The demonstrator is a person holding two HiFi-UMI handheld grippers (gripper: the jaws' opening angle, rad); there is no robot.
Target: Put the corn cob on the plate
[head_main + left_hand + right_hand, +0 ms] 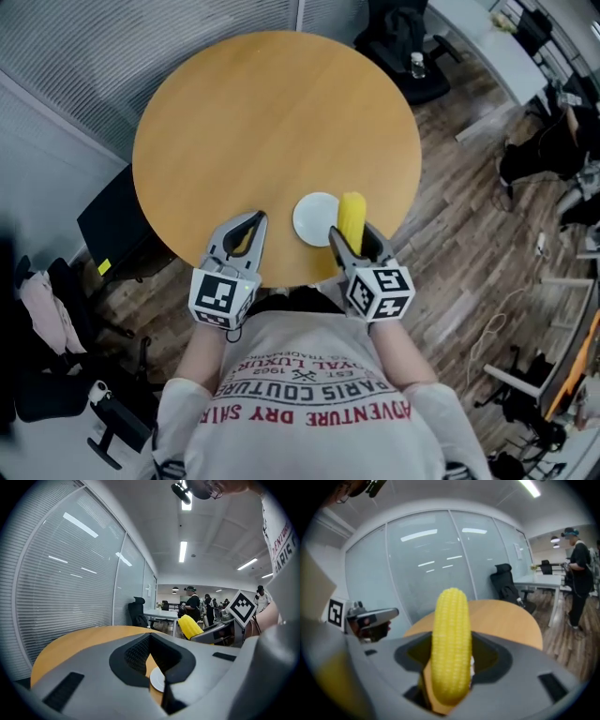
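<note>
Yellow corn cob [451, 644] sits clamped between the jaws of the right gripper [352, 239], above the wooden surface [272, 122]. The white plate [314, 217] lies just to that gripper's left. The carry looks nearly done. The next move likely calls for a short shift left, lowering, then release. The left gripper [255, 221] has its jaws together, empty.

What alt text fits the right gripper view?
The right gripper is shut on a yellow corn cob, which points away from the camera over a round wooden table. The left gripper shows at left; a person stands at far right.
</note>
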